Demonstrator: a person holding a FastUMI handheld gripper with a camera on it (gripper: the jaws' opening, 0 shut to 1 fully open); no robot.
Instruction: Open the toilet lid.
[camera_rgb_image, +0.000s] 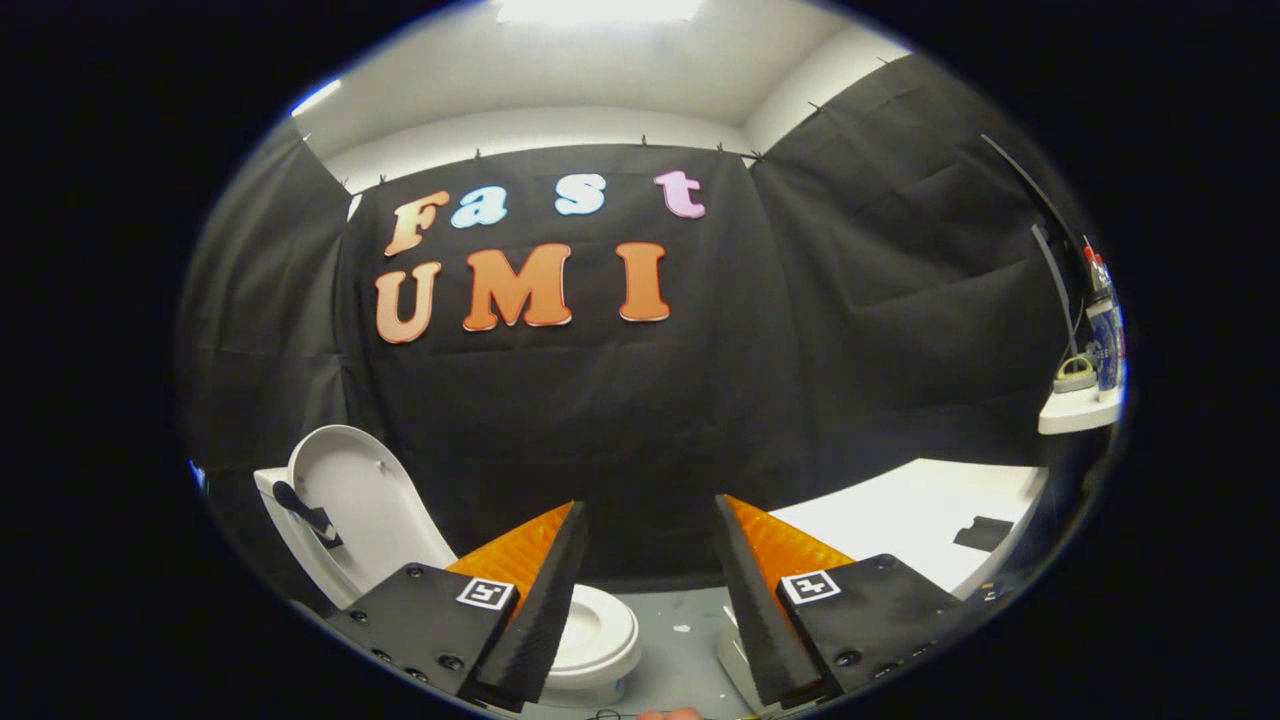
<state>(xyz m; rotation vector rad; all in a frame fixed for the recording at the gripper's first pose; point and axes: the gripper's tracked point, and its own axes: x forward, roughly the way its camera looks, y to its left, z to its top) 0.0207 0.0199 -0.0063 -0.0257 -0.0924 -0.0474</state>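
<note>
Two fingers of the gripper (648, 520) stand well apart with nothing between them, so we read the jaws as spread wide and holding nothing. Largest of the task's things is the toilet (590, 640), white, sitting low on the grey floor (685, 650) to the left of the fingers, near the black cloth wall (600, 420). Its lid (365, 505) is already raised: it stands upright and leans back a little toward the far left, its pale inner face turned to us, with a dark strap or handle (305, 512) fastened across its lower left side. We see the round seat and bowl just past the left finger, which covers their left part, so we cannot make out the hinge where lid meets bowl. To the right, beyond the right finger, lies a white surface (900, 520) with a small dark patch (982, 533) on it; what that patch is, we cannot tell. Farther right, a small white shelf (1075, 412) carries a bottle or two (1103, 340), too small and bent by the lens to identify. A small white object (735, 650) sits beside the right finger's base, mostly hidden.
</note>
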